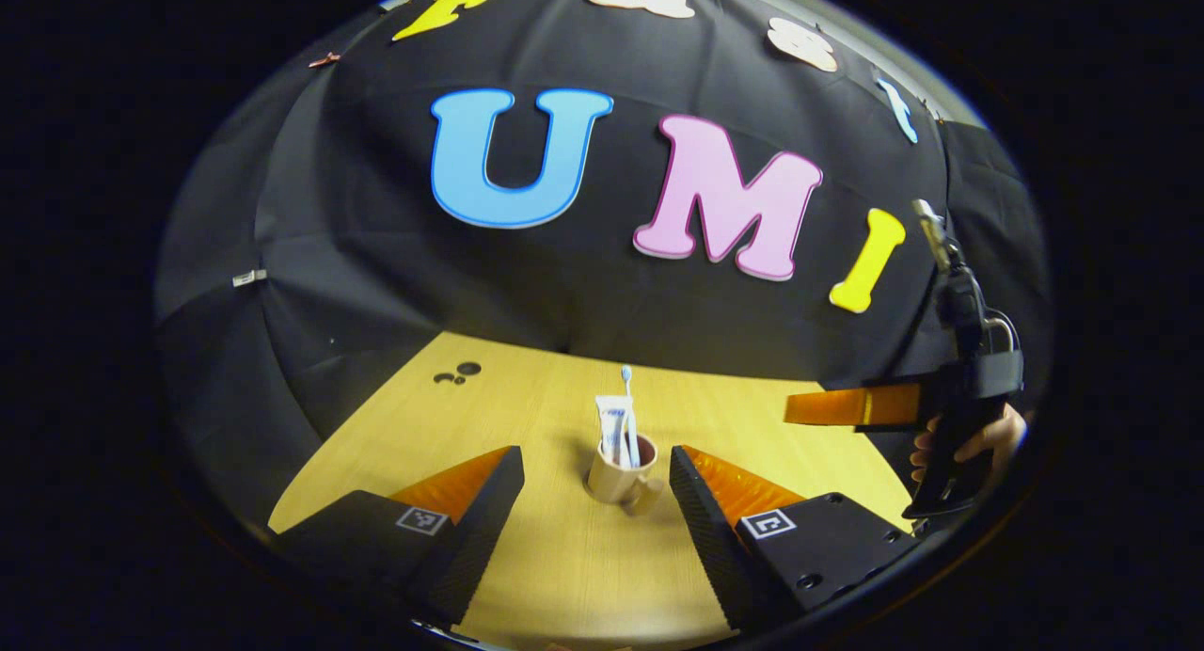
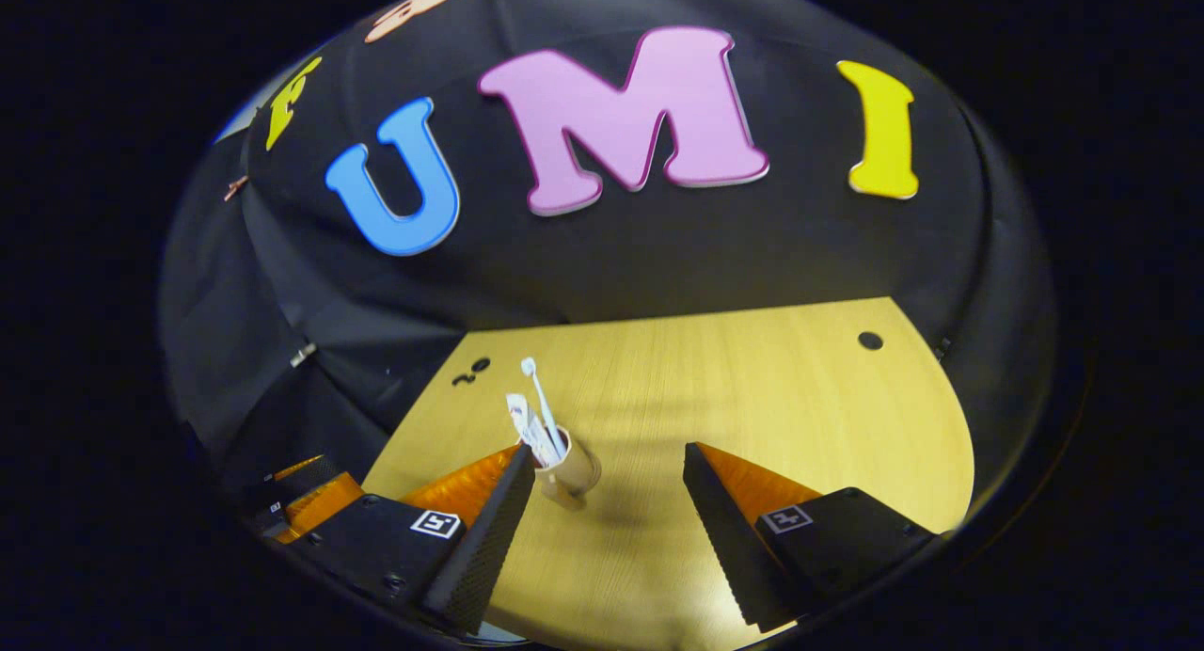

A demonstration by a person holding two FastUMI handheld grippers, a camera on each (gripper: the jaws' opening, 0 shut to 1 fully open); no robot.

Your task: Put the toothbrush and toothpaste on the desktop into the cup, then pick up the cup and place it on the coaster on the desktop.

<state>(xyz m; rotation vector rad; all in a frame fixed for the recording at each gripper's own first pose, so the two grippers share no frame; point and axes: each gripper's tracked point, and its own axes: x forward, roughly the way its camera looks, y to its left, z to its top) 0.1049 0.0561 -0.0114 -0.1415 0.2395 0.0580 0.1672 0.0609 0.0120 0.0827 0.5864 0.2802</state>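
We count one tan ceramic cup (image 1: 621, 480) standing upright on the light wooden surface (image 1: 564, 576), its handle toward the left gripper, holding one white toothbrush (image 1: 627, 416) and one white toothpaste tube (image 1: 611, 427) that rise well above its rim. We cannot make out a coaster. The left gripper (image 1: 593, 491) is spread wide with nothing held, the cup ahead between its fingers; the right gripper (image 2: 607, 500) is likewise released. We judge a careless grasp could tip the top-heavy cup, spilling both items.
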